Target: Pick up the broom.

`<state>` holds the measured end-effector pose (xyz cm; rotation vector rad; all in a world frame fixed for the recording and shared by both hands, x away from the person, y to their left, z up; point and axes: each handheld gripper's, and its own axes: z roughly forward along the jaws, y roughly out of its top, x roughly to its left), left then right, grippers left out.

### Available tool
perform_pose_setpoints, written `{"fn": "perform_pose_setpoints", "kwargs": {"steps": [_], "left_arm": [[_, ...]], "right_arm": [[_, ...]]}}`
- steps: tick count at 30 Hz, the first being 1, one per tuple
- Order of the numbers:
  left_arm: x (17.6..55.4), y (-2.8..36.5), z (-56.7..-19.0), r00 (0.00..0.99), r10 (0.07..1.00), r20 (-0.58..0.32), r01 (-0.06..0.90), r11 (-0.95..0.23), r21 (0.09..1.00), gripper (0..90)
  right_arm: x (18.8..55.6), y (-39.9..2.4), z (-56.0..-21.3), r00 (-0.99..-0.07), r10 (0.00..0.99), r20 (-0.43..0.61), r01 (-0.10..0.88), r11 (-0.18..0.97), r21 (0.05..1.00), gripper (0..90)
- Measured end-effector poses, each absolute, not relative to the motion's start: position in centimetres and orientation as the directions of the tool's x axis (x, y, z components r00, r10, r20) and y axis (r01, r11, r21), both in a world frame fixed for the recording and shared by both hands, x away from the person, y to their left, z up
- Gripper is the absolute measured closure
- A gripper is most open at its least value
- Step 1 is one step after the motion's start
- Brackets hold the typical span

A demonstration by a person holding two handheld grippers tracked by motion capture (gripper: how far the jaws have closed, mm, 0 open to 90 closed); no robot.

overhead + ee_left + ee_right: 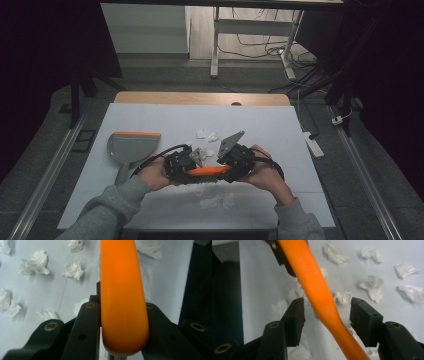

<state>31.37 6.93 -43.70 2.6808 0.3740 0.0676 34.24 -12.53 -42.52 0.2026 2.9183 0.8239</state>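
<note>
Centrally above the white table (pixel 150 120), the left gripper (pixel 120 322) clamps an orange brush handle (pixel 209 170); the right gripper (pixel 325 315) straddles it, jaws apart, near the dustpan (pixel 131 147)

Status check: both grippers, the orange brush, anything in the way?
Left gripper shut on orange brush handle. Right gripper open, jaws either side of handle, not touching. Crumpled tissue scraps scattered on white table; grey dustpan left, untouched.
</note>
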Motion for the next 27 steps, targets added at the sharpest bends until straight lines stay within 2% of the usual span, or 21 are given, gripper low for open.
{"fn": "perform_pose_setpoints", "kwargs": {"steps": [1,2,3,4,9,12,17,18,19,20,21,22,24,27], "left_arm": [[31.3,6.9,-43.6,0.965,0.262,-0.011,0.243,-0.876,0.417,78.2],[31.4,6.8,-43.6,0.967,0.253,-0.016,0.237,-0.878,0.415,78.2],[31.3,6.8,-43.5,0.970,0.244,-0.016,0.228,-0.882,0.413,78.2],[31.3,6.7,-43.5,0.972,0.236,-0.018,0.222,-0.884,0.411,78.2],[31.5,7.0,-43.5,0.977,0.209,-0.054,0.212,-0.886,0.413,78.0],[31.5,7.4,-43.4,0.979,0.200,-0.036,0.196,-0.881,0.431,77.0],[31.8,8.1,-42.9,0.972,0.233,-0.043,0.224,-0.842,0.490,74.0],[31.8,8.3,-42.8,0.965,0.261,-0.013,0.232,-0.834,0.500,62.6],[31.9,8.5,-42.8,0.962,0.272,-0.005,0.237,-0.828,0.508,56.7],[31.9,8.8,-42.8,0.956,0.294,-0.002,0.252,-0.815,0.522,56.7],[32.0,9.2,-42.8,0.942,0.335,0.012,0.275,-0.795,0.541,46.2],[32.0,9.6,-42.8,0.929,0.369,0.016,0.298,-0.775,0.558,46.2],[31.9,10.4,-42.7,0.905,0.426,0.020,0.332,-0.732,0.596,37.8],[31.3,11.9,-42.7,0.860,0.509,0.043,0.364,-0.670,0.648,34.0]], "right_arm": [[34.1,-12.3,-42.8,-0.991,0.118,-0.071,0.066,0.858,0.509,53.5],[33.9,-12.2,-42.9,-0.992,0.105,-0.075,0.054,0.865,0.500,57.2],[33.9,-12.2,-42.9,-0.992,0.105,-0.075,0.054,0.865,0.500,57.2],[33.6,-12.0,-43.1,-0.994,0.070,-0.089,0.018,0.874,0.486,63.7],[33.2,-12.0,-43.2,-0.994,0.026,-0.103,-0.028,0.874,0.486,66.7],[33.0,-12.0,-43.2,-0.993,0.018,-0.115,-0.040,0.872,0.487,67.5],[33.3,-12.3,-43.0,-0.995,0.028,-0.099,-0.028,0.851,0.525,68.8],[33.5,-12.6,-42.9,-0.995,0.039,-0.093,-0.018,0.840,0.543,69.8],[33.6,-12.7,-42.9,-0.994,0.052,-0.094,-0.008,0.837,0.547,69.9],[33.6,-12.7,-42.9,-0.994,0.052,-0.094,-0.008,0.837,0.547,69.9],[33.9,-13.1,-42.9,-0.991,0.082,-0.104,0.012,0.834,0.551,70.0],[33.9,-13.1,-42.9,-0.991,0.082,-0.104,0.012,0.834,0.551,70.0],[34.3,-13.5,-42.9,-0.988,0.114,-0.101,0.039,0.829,0.558,70.0],[34.7,-13.9,-42.9,-0.983,0.153,-0.105,0.069,0.827,0.559,70.0]]}}
